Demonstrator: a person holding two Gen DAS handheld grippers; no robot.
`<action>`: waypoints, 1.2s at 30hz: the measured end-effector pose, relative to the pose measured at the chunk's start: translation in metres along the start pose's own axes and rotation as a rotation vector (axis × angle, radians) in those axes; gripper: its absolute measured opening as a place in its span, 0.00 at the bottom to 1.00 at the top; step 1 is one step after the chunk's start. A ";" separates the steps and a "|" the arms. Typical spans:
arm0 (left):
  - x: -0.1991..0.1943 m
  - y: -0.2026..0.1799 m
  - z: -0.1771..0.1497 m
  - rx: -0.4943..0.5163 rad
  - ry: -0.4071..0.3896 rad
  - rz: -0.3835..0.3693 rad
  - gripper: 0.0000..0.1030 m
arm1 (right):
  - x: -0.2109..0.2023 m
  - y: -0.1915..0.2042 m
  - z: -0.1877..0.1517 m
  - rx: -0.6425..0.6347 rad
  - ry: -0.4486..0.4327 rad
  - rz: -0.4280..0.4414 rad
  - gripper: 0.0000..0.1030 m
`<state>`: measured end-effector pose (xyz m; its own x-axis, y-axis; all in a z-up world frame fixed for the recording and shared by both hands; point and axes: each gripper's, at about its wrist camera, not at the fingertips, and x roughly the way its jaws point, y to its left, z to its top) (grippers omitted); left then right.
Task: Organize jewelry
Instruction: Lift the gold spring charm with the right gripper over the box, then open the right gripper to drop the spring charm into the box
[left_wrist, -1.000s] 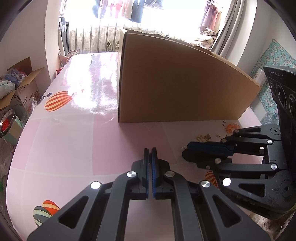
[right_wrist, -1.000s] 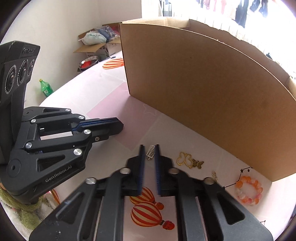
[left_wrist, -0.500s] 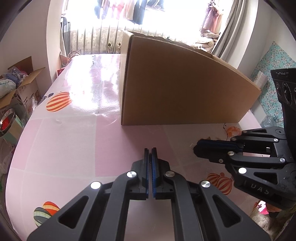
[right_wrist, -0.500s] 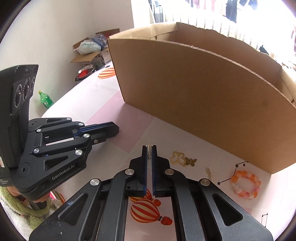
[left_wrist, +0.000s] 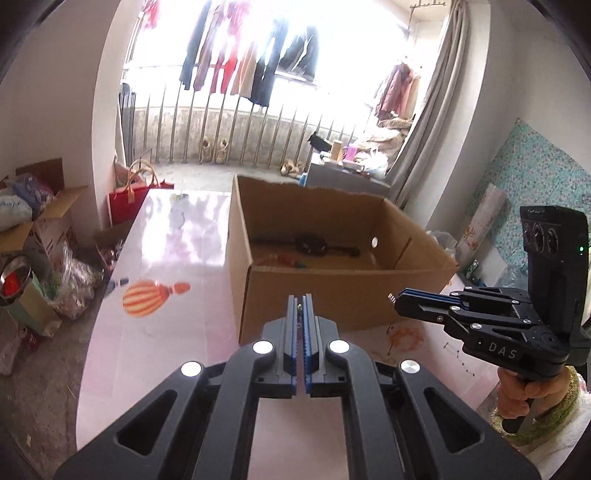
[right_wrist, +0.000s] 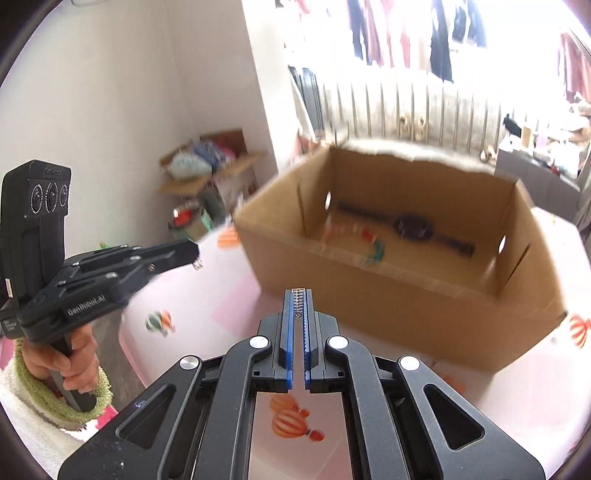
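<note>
- Left gripper (left_wrist: 303, 306): jaws nearly together, with a tiny gold-coloured piece (left_wrist: 300, 307) nipped near the tips; in the right wrist view a small metal bit (right_wrist: 198, 263) dangles from those tips, too small to name, held above the pink table (left_wrist: 166, 332) just short of the cardboard box (left_wrist: 332, 291)
- Cardboard box: open at the top, standing on the table ahead of both grippers; inside lie a dark wristwatch (right_wrist: 412, 225) along the far wall and a few small red and green pieces (right_wrist: 373, 243), blurred
- Right gripper (right_wrist: 298, 295): jaws narrowed onto a flat silver ladder-like charm (right_wrist: 297, 297) standing up between the blue pads, raised in front of the box's near wall
- An orange bead bracelet (left_wrist: 406, 335) lies on the table at the foot of the box
- Step in hand, as I judge it: carrying picked-up pieces to the box
- Next move calls for bringing each tip over the near rim before the jaws part, so that the small pieces drop inside and not on the table
</note>
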<state>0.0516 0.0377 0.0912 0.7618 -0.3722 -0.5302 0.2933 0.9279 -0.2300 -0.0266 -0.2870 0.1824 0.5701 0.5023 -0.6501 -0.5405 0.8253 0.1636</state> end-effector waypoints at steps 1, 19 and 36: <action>-0.002 -0.005 0.009 0.020 -0.018 -0.004 0.02 | -0.004 -0.004 0.006 -0.002 -0.018 0.000 0.02; 0.223 -0.051 0.115 -0.041 0.458 -0.116 0.02 | 0.088 -0.146 0.095 0.237 0.270 0.025 0.02; 0.249 -0.049 0.117 -0.130 0.493 -0.044 0.20 | 0.094 -0.174 0.087 0.321 0.268 -0.004 0.09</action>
<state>0.2943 -0.0978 0.0660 0.3782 -0.4052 -0.8324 0.2210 0.9127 -0.3438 0.1749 -0.3613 0.1575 0.3678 0.4486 -0.8146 -0.2942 0.8871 0.3557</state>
